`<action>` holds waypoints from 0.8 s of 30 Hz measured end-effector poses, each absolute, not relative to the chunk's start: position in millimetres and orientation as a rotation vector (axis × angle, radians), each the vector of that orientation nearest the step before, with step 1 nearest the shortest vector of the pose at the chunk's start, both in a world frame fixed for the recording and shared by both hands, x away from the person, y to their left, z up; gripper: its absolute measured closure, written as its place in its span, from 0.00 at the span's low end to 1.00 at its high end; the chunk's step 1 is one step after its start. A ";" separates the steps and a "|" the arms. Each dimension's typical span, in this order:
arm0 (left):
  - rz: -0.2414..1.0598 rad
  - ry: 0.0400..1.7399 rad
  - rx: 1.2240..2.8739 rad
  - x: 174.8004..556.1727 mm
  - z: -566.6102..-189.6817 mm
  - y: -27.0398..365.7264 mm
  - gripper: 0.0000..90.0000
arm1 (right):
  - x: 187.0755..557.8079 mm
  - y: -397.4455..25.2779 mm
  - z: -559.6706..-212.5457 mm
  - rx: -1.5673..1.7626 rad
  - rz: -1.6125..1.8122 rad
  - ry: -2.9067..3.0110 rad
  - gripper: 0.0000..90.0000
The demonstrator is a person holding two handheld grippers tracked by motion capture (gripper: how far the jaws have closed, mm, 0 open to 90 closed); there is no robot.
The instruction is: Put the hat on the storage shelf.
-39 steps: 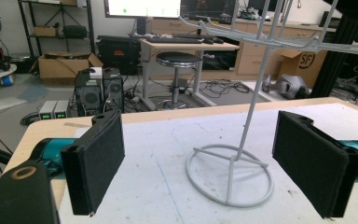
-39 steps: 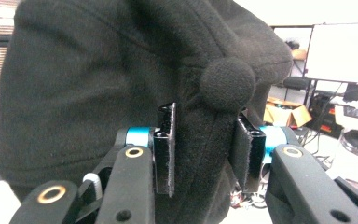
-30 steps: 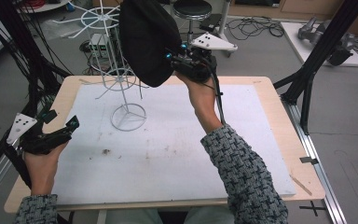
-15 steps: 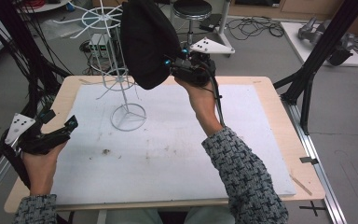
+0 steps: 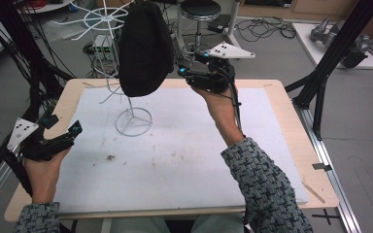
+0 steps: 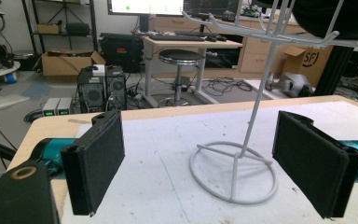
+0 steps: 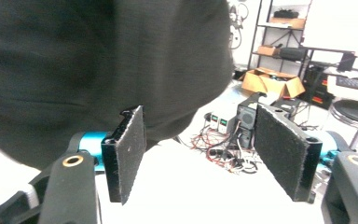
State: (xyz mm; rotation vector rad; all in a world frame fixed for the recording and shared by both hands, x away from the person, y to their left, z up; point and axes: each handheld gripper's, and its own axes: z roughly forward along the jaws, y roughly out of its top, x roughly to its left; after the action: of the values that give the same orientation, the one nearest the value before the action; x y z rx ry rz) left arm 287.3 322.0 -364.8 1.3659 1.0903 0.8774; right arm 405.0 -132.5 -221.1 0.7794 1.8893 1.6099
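This is a lab or workshop. Behind the table (image 6: 37, 128) stand a desk (image 6: 191, 44) with monitors (image 6: 144, 6), a stool (image 6: 181, 58), cardboard boxes (image 6: 67, 63) and computer units (image 6: 95, 91) on the floor, with loose cables (image 6: 223, 86) beside them. Black frame struts (image 5: 330, 63) flank the table.

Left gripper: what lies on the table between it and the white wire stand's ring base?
Nothing: in the high view the mat is bare between the left gripper and the stand's ring base, apart from faint smudges.
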 end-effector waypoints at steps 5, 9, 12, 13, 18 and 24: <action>0.878 1.090 1.369 287.7 -365.3 321.8 0.19 | 402.3 -155.3 -222.2 0.818 1.561 1.852 0.27; 0.877 1.089 1.377 288.7 -367.1 320.8 0.19 | 399.2 -184.5 -226.3 0.864 1.504 1.807 0.20; 0.875 1.088 1.382 289.3 -368.2 318.8 0.19 | 394.6 -208.2 -230.8 0.910 1.478 1.758 0.14; 0.876 1.088 1.385 289.4 -368.5 318.1 0.19 | 392.5 -216.4 -232.6 0.925 1.476 1.747 0.14; 0.881 1.076 1.402 289.7 -368.1 313.1 0.19 | 380.7 -254.6 -243.2 0.979 1.464 1.695 0.13; 0.880 1.082 1.404 290.1 -369.7 311.7 0.19 | 367.3 -292.0 -260.3 1.025 1.456 1.645 0.13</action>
State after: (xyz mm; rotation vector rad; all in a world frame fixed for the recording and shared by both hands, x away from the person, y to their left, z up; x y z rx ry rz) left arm 290.1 311.7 -369.7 1.4041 1.0820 0.8796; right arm 367.3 -292.0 -260.3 1.0247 1.6453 1.4559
